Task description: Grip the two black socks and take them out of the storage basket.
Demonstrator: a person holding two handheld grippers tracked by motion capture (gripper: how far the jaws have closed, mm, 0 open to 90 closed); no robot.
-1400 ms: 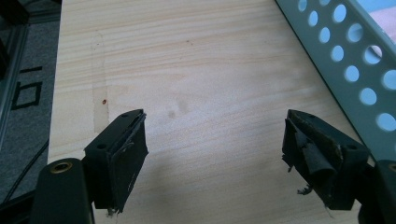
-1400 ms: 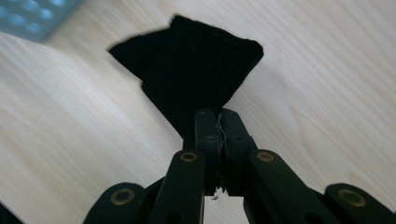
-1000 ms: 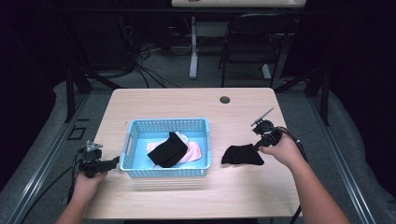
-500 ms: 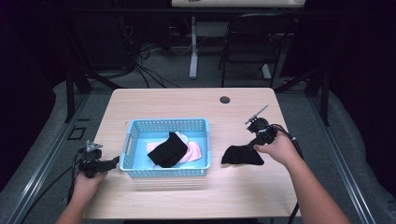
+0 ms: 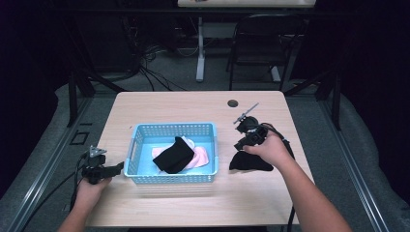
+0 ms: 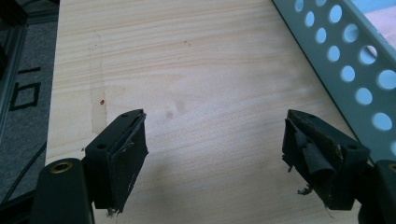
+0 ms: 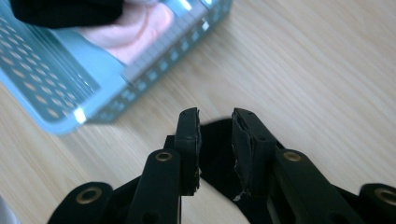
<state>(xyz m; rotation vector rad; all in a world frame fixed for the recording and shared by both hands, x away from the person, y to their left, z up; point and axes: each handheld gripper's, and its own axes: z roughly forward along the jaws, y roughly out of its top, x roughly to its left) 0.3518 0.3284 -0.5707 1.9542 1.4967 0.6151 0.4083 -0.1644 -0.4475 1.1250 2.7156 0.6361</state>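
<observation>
While left gripper (image 5: 115, 168) rests jaws wide, right gripper (image 7: 215, 140) jaws just opening, gap empty, above black cloth (image 5: 251, 162).

Right gripper (image 5: 241, 143) lifts off the black cloth (image 5: 250, 161), jaws opening slightly with nothing between them, cloth left on table (image 5: 193, 208).

no readable text, labels, brands or numbers on anything
</observation>
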